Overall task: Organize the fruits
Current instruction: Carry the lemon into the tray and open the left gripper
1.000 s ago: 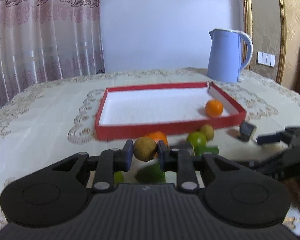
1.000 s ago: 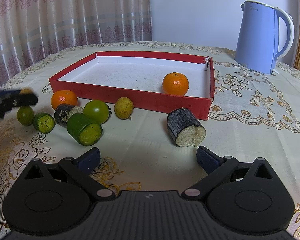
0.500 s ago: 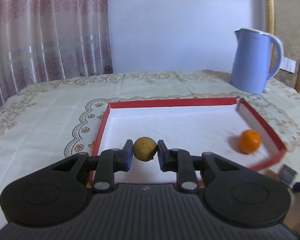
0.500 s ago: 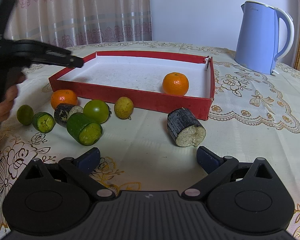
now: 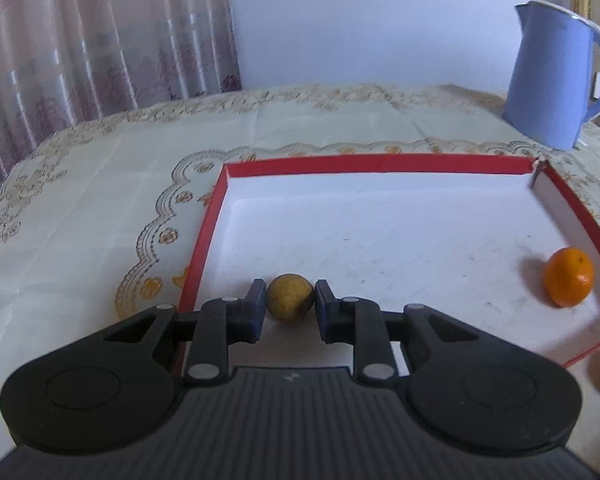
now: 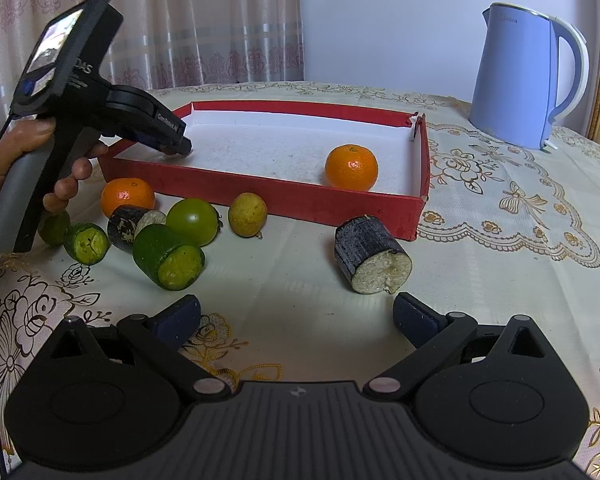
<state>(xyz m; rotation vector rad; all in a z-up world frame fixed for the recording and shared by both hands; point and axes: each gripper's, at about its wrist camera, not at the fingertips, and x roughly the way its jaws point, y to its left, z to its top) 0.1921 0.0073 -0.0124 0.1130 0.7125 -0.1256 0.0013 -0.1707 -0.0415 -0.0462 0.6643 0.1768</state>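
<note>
Two oranges (image 6: 351, 167), one in red tray (image 6: 296, 202), two dark chunks (image 6: 372, 255)

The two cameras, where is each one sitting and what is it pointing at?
Left wrist: rides on the left hand-held gripper, looking down into the red tray; its fingers pinch a yellow-brown fruit.
Right wrist: rides on the right hand-held gripper, open above the tablecloth, facing loose fruit; a hand shows.
Both see the tray, the orange in it and the blue kettle.
</note>
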